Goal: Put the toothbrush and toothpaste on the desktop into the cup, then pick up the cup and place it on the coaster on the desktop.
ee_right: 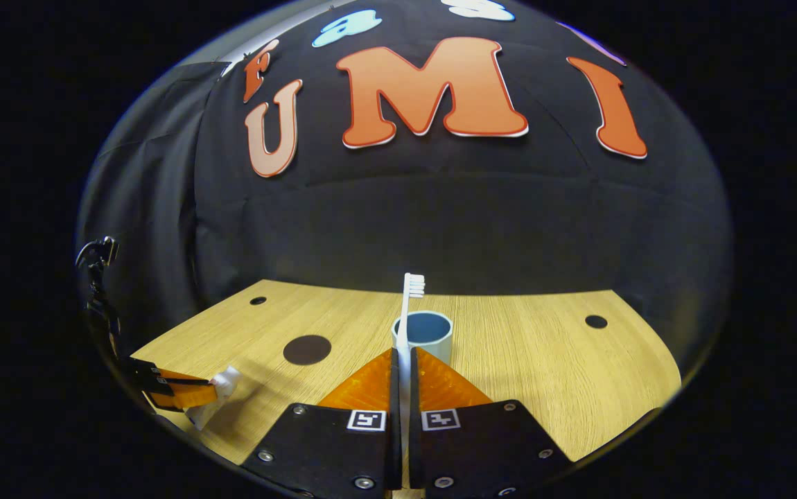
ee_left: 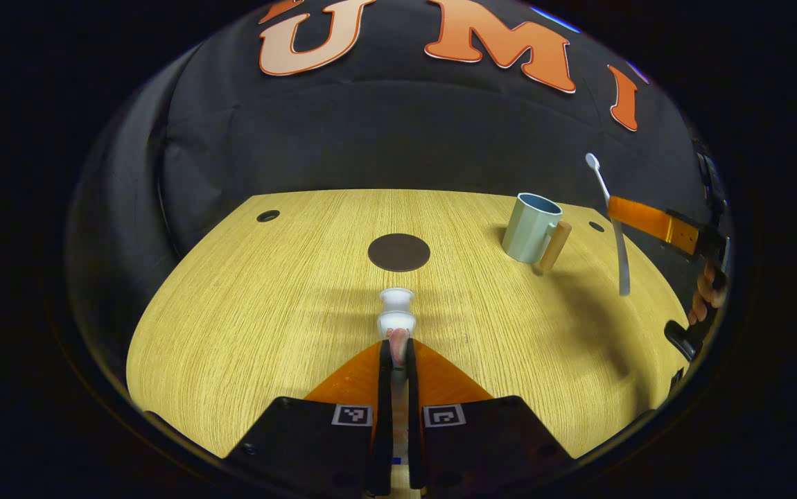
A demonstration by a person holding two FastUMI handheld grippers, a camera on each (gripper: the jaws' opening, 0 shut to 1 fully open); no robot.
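Left gripper view: left gripper [ee_left: 398,350] clamped on the toothpaste [ee_left: 396,320], fingers pressed together on the tube near its neck, white cap end pointing forward past the fingertips. Held low over the desktop [ee_left: 246,326]. Straight ahead of the cap, a dark round coaster [ee_left: 399,252], near but apart. Farther right, the cup [ee_left: 532,227], pale blue-green with a wooden handle on its right side, standing upright and well apart from the toothpaste. At the right edge, the right gripper [ee_left: 631,218] with the toothbrush [ee_left: 612,222] gripped between its fingers, brush head up, handle hanging down, raised above the desktop just right of the cup; part of a hand [ee_left: 707,294] seen behind it.

Right gripper view: right gripper [ee_right: 402,360] closed on the toothbrush [ee_right: 409,312], both fingers pressing the handle, bristled head standing upright above the fingertips. Directly behind the brush, the cup [ee_right: 423,335], open mouth visible, just beyond the fingertips. Left of the cup, the coaster [ee_right: 307,349] flat on the desktop [ee_right: 544,360]. At lower left, the left gripper [ee_right: 213,394] holding the toothpaste [ee_right: 215,398] close to the wood.
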